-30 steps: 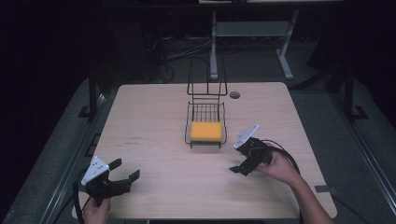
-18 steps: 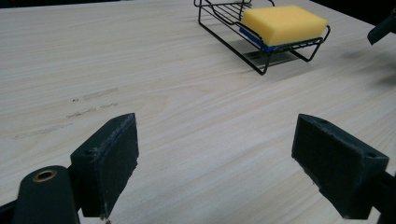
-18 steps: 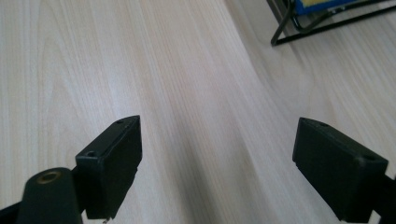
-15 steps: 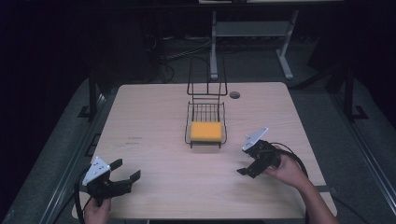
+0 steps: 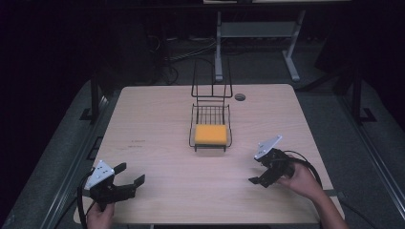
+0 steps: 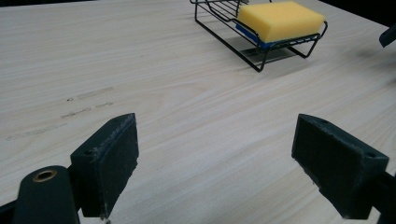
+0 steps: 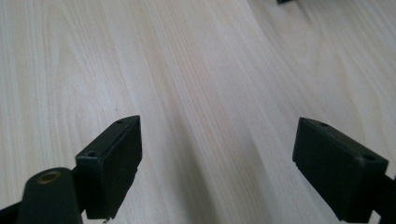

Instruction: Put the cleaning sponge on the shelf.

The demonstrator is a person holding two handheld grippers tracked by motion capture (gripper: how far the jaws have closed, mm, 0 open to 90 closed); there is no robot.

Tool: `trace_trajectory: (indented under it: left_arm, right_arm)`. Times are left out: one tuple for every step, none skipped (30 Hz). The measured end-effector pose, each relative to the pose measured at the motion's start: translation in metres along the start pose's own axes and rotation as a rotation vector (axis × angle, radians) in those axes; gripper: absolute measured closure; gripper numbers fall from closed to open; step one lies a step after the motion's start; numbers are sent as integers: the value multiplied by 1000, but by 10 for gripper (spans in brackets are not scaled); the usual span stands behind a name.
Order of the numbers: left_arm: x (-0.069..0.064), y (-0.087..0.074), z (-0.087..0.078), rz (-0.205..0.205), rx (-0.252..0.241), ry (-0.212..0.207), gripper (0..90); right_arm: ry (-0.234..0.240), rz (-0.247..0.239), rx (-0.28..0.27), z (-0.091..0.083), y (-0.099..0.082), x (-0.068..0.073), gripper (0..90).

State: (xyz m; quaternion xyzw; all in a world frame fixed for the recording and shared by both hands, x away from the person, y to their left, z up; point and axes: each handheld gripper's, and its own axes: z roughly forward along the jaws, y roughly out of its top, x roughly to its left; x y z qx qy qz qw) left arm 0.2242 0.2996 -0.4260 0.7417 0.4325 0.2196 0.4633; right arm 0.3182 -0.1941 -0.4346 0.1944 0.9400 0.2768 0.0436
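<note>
- High view first: we look down on a pale wooden table in a dark room, with a person's hands coming in from the near edge, each holding a two-jaw gripper.
- Near the table's middle sits a black wire rack with a tall wire handle at its far end. A yellow sponge lies flat in the near end of the rack's tray.
- Our left gripper rests at the near left corner of the table, well apart from the rack. Its jaws stand wide apart and hold nothing.
- Our right gripper is at the near right, to the right of the rack and nearer to us than it, apart from it. Its jaws are also spread wide and empty.
- From the left gripper view, we see the two black jaws over bare wood, with the sponge in the rack far ahead and to the right. A blue layer shows under the sponge's yellow top.
- From the right gripper view, we see only wood grain between the spread jaws.
- We judge the placing of the sponge in the rack to be done: it sits squarely inside and neither tool touches it. Little seems left beyond resting the hands.
</note>
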Motion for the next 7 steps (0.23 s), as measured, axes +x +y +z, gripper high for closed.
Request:
trace_trajectory:
  left_arm:
    - [0, 0, 0, 0, 0, 1, 140]
    - [0, 0, 0, -2, -1, 3, 140]
    - [0, 0, 0, -5, -4, 3, 140]
    - [0, 0, -1, -8, -5, 1, 140]
    - [0, 0, 0, -9, -7, -1, 140]
    - [0, 0, 0, -9, -8, 0, 141]
    - [0, 1, 0, -7, -7, 2, 140]
  right_arm:
    - [-3, 1, 6, -1, -1, 1, 154]
    - [-4, -3, 4, -1, -3, 2, 155]
    - [-8, -2, 4, -1, -4, 3, 154]
    - [-13, 1, 7, -2, -6, 5, 155]
    - [-24, -3, 5, -3, -7, 6, 161]
    - [-34, 1, -3, -4, -9, 8, 169]
    - [-38, 10, -13, -5, -10, 8, 169]
